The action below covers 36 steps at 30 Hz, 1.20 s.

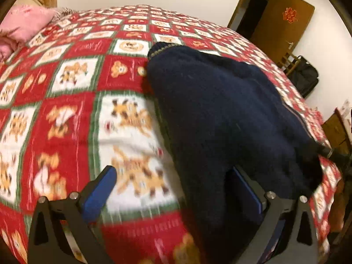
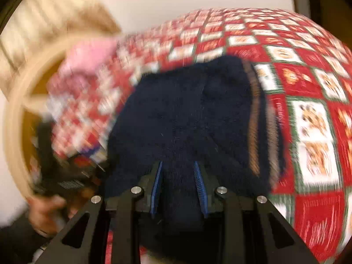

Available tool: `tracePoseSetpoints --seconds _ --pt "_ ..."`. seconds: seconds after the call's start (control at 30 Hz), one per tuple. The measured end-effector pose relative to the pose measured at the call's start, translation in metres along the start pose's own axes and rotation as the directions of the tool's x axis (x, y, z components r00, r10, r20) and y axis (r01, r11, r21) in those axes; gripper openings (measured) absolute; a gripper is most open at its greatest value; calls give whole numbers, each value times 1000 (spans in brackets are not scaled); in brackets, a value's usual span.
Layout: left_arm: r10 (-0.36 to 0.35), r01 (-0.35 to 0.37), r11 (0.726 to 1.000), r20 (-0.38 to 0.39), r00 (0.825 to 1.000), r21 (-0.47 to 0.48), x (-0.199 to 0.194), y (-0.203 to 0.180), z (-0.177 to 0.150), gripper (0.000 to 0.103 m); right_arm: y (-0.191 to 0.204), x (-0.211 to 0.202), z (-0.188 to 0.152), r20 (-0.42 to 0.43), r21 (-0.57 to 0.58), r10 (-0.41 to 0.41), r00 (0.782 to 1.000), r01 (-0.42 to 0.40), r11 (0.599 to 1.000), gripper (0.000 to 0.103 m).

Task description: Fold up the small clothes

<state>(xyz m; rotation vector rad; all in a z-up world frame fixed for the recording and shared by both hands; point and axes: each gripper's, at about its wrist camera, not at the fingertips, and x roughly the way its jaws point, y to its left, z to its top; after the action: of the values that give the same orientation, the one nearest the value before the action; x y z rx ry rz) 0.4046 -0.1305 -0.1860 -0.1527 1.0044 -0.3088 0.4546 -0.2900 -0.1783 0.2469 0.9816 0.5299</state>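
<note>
A navy knitted sweater (image 1: 211, 110) lay bunched on the bed's red patchwork quilt (image 1: 72, 114), centre-right of the left view. The left gripper (image 1: 173, 189) gaped wide — fingers released. The right gripper (image 2: 178, 187) clenched a sweater fold.

I see a bed (image 1: 72, 110) under a red, white and green checked cover printed with bears. A dark navy knit (image 1: 209, 114) with a striped hem lies on it, bunched up. At the far corner of the bed sits a pink pillow (image 1: 26, 22).
</note>
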Motion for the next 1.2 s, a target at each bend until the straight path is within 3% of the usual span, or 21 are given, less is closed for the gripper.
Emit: tracePoseSetpoints --seconds 0.03,0.1,0.2,0.23,0.27,0.4,0.53,0.67,0.73,0.77,0.83,0.9,1.0,1.2 --pt "-11 11 1000 0 1000 0 -7 0 -8 103 -2 -13 -3 30 9 -13 999 13 1000 31" --pt "-30 30 999 7 1000 19 -17 -8 -21 103 -12 -38 -13 77 16 -117 990 116 993 31" --pt "-20 21 996 -8 1000 83 -9 -24 -30 103 -32 -35 -32 -15 74 -104 994 105 992 31" --pt "8 -8 993 2 1000 119 -7 -30 -31 103 -35 -29 -38 -39 76 -118 992 121 990 28" --pt "18 -18 991 1 1000 131 -6 -34 -30 103 -34 -22 -41 -60 62 -122 991 125 990 9" --pt "-22 23 991 -7 1000 130 -15 -31 -27 103 -16 -29 -49 -65 58 -100 993 104 993 7" --pt "-11 12 990 -6 1000 140 -16 -24 -24 103 -28 -20 -56 -132 67 -185 974 195 979 7" --pt "5 -8 990 25 1000 139 -20 -20 -11 103 -36 -23 -55 -130 58 -124 984 132 989 9" --pt "9 -18 987 60 998 159 -25 -23 -6 103 -32 -31 -51 -105 28 -118 987 122 992 17" --pt "21 -33 985 72 997 167 -25 -25 -4 103 -32 -34 -49 -96 27 -111 989 114 993 39" --pt "31 -44 983 78 996 176 -21 -29 3 103 -35 -42 -43 -54 44 -104 993 107 993 73" --pt "29 -44 983 87 996 177 -17 -32 9 103 -40 -49 -36 8 77 -97 995 96 992 73" --pt "35 -51 982 94 995 181 -9 -36 15 103 -49 -45 -24 35 109 -86 996 82 991 73" --pt "29 -44 980 79 996 193 7 -40 24 103 -74 -13 -2 25 166 -64 998 59 984 73"
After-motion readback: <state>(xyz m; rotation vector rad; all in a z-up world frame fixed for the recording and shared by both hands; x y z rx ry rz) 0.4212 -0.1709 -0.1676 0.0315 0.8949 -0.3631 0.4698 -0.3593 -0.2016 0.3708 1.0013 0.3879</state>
